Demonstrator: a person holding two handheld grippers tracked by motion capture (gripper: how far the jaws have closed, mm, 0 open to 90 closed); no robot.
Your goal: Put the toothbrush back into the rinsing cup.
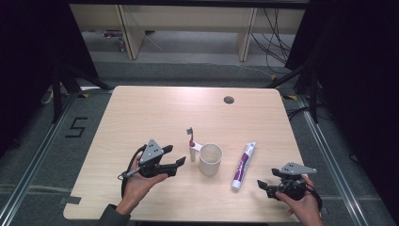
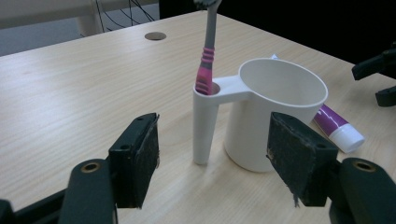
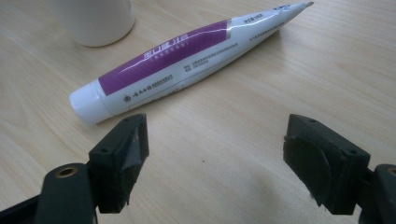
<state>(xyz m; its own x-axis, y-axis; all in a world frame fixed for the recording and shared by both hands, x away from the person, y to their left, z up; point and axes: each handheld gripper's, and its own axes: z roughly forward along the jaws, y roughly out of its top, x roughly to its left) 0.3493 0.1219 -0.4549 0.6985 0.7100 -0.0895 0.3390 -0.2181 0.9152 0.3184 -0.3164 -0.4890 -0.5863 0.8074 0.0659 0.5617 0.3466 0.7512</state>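
The white cup (image 2: 275, 116) stands upright near the middle of the worktop (image 1: 155, 108). It has a thin hollow handle on its side, and the pink and grey toothbrush (image 2: 208, 51) stands in that handle with its brush end up. I think the cup is plastic, so it should be light and stiff, and its smooth wall may be a bit slippery. It looks empty, so a push could tip it or slide it away. The best place to hold it is the thin handle post low down, or across the cup's wall under the rim. The toothbrush is thin and hard and sits loose, so it may wobble; I would pinch it on the pink ribbed part.

My left hand-held gripper (image 2: 212, 158) is just beside the cup, with the handle right in front of the gap. Its jaws are wide apart and hold nothing.

The purple and white toothpaste tube (image 3: 187, 58) lies flat to the right of the cup, cap toward me. It is soft in the middle and will squash, so the hard cap end is safer.

My right hand-held gripper (image 3: 215, 158) rests near the cap, open wide and empty.
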